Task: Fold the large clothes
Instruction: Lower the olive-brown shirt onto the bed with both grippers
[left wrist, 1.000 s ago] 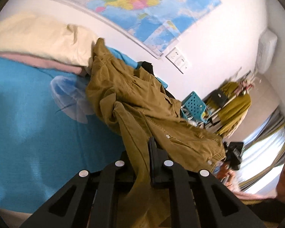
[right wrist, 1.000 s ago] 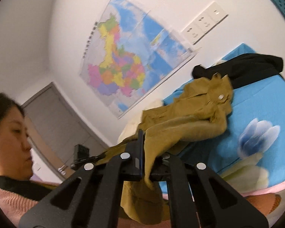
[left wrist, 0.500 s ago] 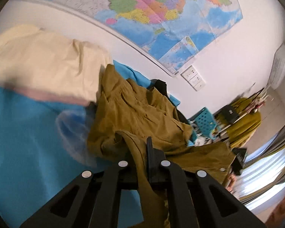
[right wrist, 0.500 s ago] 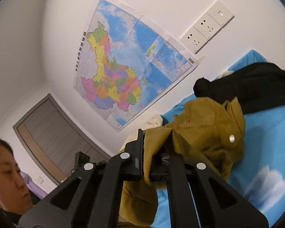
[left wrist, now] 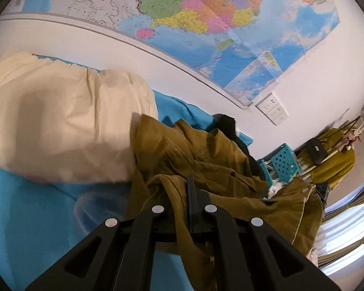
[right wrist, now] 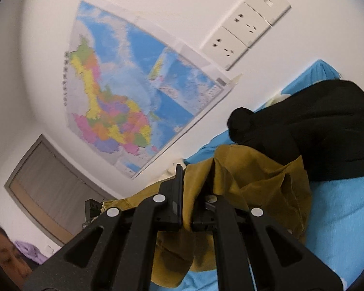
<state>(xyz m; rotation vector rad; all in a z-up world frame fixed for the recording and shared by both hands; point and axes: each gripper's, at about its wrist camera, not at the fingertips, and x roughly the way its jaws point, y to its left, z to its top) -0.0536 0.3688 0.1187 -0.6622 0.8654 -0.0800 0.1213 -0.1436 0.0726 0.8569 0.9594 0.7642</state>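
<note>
Both jaws pinch the jacket [left wrist: 196, 160], your left gripper [left wrist: 182, 194] and right gripper [right wrist: 194, 189] holding separate edges so it can spread on the bed [left wrist: 31, 206].

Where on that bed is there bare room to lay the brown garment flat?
Bare blue sheet lies left of the olive-brown jacket, below the cream pillow; another patch shows below the black garment. Toward the wall, pillow, jacket and black garment crowd together.
</note>
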